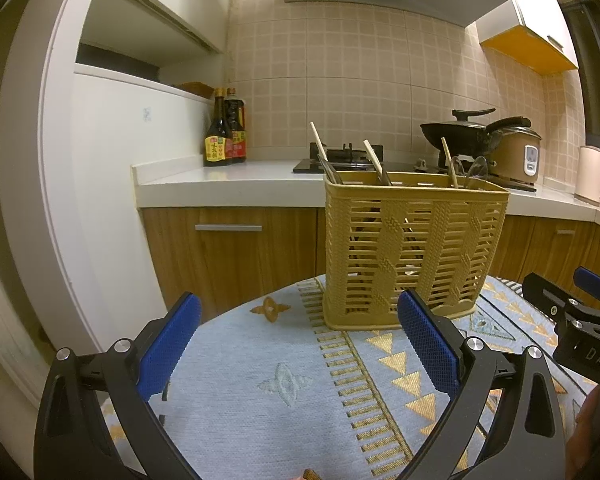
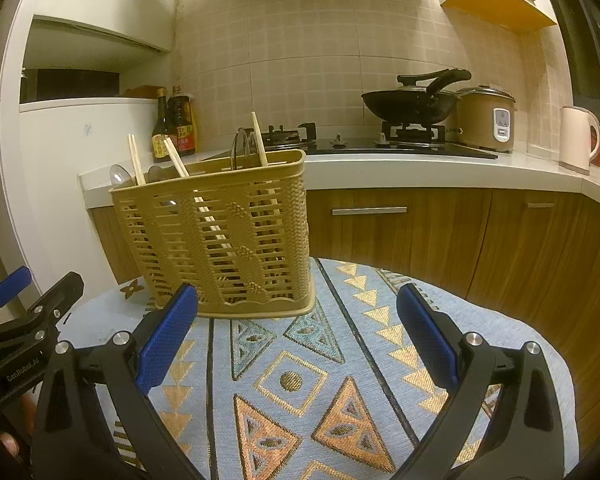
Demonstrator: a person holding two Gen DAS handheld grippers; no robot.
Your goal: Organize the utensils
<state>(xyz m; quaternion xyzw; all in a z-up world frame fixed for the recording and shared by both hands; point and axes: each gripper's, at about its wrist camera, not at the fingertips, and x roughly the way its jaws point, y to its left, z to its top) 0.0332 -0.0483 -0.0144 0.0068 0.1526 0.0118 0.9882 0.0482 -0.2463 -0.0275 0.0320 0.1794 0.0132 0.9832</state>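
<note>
From the left wrist camera, nearest the lens is the left gripper, black arms ending in blue textured pads, spread wide with nothing between them. Under it lies a pale blue woven tablecloth with gold triangles and striped bands. Just beyond the right pad stands the tan slotted plastic utensil basket, upright on the cloth, holding several light wooden chopsticks that lean out over its rim, plus the bowls of clear-looking spoons at its right end. The right gripper enters from the right edge, apart from the basket. Behind is a white countertop on wood-grain cabinets, two dark sauce bottles in the corner, a black gas hob, a black wok, a beige rice cooker, a pale kettle, beige tiled wall and a range hood overhead.

From the right wrist camera, the right gripper is nearest, its blue pads also parted and empty over the patterned cloth. The basket stands ahead and to the left, near the table's far edge, chopsticks and metal spoons poking up from it. The left gripper shows at the left edge; whether it is spread cannot be told from here. The wok, rice cooker and kettle line the counter behind.
</note>
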